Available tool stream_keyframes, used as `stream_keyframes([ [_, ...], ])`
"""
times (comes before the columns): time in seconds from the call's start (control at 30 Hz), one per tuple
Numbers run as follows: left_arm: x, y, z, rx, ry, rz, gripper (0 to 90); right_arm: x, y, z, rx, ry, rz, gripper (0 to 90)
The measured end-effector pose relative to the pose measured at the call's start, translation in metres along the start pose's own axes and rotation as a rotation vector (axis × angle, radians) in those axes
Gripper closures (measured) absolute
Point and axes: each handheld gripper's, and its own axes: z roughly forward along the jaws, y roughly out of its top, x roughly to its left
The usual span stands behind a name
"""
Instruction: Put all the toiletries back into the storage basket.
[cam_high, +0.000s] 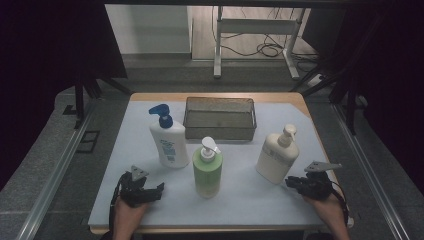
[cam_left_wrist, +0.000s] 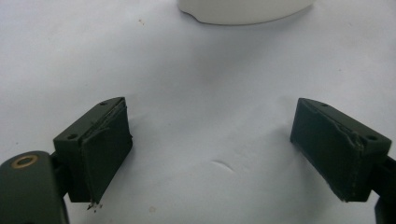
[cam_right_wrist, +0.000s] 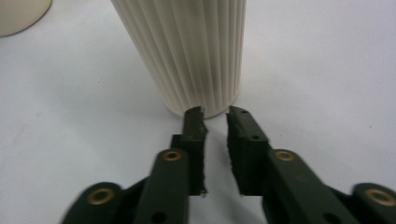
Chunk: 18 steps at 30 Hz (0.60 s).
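- High view: a white mat covers the wooden table. On it stand three pump bottles in a loose row: a white plastic bottle with a blue pump head, a green translucent bottle with a white pump, and a cream ribbed bottle with a cream pump. Behind them lies a grey wire-mesh basket, empty, likely where the bottles are meant to go. The left gripper rests low on the mat, short of the blue-pump bottle. The right gripper points at the base of the cream bottle, just beside it, so that bottle looks like the one in hand.
- Left gripper view: the left gripper has its jaws spread wide over bare mat with nothing between them; the rounded foot of a white bottle lies well ahead, untouched. The spread is hard to read from above.
- Right gripper view: the right gripper has a narrow gap, far too tight for the cream bottle, whose ribbed wall stands right at the tips. Nothing sits between the pads; I judge they must widen before any grasp. The ribbing shows plainly here.
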Motion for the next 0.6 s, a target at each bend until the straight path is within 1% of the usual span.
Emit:
stream_keyframes([
  [0.07, 0.0, 0.0, 0.0, 0.0, 0.0, 0.0, 11.8, 0.0001, -0.0002, -0.0016, -0.005, 0.002, 0.005, 65.8],
  [0.2, 0.0, 0.0, 0.0, 0.0, 0.0, 0.0, 11.8, 0.0001, 0.0014, -0.0026, -0.015, 0.021, 0.021, 52.0],
  [0.3, 0.0, 0.0, 0.0, 0.0, 0.0, 0.0, 11.8, 0.0014, 0.0026, -0.0029, -0.021, 0.016, 0.016, 44.6],
  [0.33, 0.0, 0.0, 0.0, 0.0, 0.0, 0.0, 11.9, 0.0019, 0.0034, -0.0032, -0.023, 0.009, 0.012, 42.6],
  [0.47, 0.0, 0.0, 0.0, 0.0, 0.0, 0.0, 11.8, 0.0049, 0.0063, -0.0056, -0.028, 0.009, 0.005, 38.5],
  [0.6, 0.0, 0.0, 0.0001, 0.0, 0.0, 0.0, 11.8, 0.0067, 0.0092, -0.0075, -0.037, 0.006, -0.009, 35.9],
])
